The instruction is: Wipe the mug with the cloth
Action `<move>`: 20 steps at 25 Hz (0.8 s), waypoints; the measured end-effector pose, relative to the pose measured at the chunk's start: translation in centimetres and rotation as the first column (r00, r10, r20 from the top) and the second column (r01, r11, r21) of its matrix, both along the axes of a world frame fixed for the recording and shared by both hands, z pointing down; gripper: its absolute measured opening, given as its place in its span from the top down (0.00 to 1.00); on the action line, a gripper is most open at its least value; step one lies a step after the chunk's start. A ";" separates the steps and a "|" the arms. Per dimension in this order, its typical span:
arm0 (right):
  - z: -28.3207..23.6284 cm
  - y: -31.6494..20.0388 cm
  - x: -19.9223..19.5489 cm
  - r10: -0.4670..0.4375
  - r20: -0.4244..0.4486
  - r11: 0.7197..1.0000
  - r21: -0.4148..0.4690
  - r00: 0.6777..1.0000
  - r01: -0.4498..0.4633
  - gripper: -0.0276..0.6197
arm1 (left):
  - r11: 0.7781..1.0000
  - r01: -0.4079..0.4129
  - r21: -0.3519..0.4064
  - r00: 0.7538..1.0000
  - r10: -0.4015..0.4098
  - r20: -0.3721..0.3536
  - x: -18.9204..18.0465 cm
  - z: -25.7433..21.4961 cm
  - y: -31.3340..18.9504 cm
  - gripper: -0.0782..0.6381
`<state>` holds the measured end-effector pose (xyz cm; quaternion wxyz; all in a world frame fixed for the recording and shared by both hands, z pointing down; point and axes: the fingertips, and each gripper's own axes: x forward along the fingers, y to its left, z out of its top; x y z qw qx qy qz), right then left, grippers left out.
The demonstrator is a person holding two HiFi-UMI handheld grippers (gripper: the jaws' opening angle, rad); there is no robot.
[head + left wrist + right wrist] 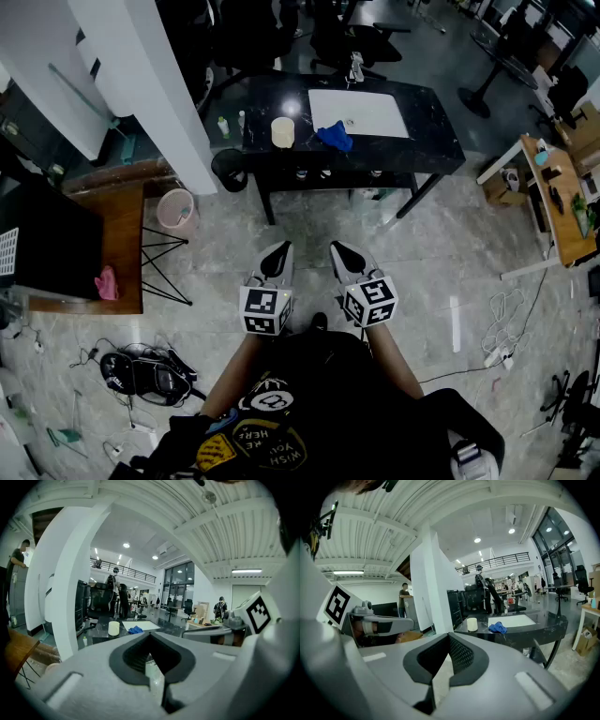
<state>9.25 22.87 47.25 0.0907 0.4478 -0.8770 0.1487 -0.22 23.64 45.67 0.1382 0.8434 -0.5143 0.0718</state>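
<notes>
Head view has my left tongs [278,251] and right tongs [339,251] side by side just in front of my body, aimed slightly down across open floor. Both sit with jaws together and nothing between them, which each gripper view confirms. I judge I'm holding them in because the approach hasn't begun.

Well ahead stands the black table [431,127]. On it the mug [282,132] sits left of the blue cloth [335,137], near each other but apart, probably so each tong gets one. A white sheet [361,112] lies behind the cloth.

Mug and cloth show no label. My shirt [262,441] bears upside-down lettering, seemingly "WISH YOU" and "HERE".
</notes>
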 end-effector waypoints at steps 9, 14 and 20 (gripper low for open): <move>0.2 -0.3 -0.8 0.001 -0.009 1.000 0.002 1.000 -0.001 0.95 | 1.000 -0.009 -0.009 1.000 0.009 -0.011 -0.6 0.3 -0.5 0.88; 0.5 -0.9 -0.8 0.022 0.005 1.000 -0.006 1.000 -0.022 0.95 | 1.000 -0.017 -0.014 1.000 0.016 -0.024 -0.9 0.7 -1.2 0.88; 1.3 -2.3 -1.5 0.060 0.020 0.997 -0.039 0.998 -0.060 0.95 | 1.000 -0.014 -0.021 0.999 0.013 -0.039 -2.7 1.1 -2.6 0.88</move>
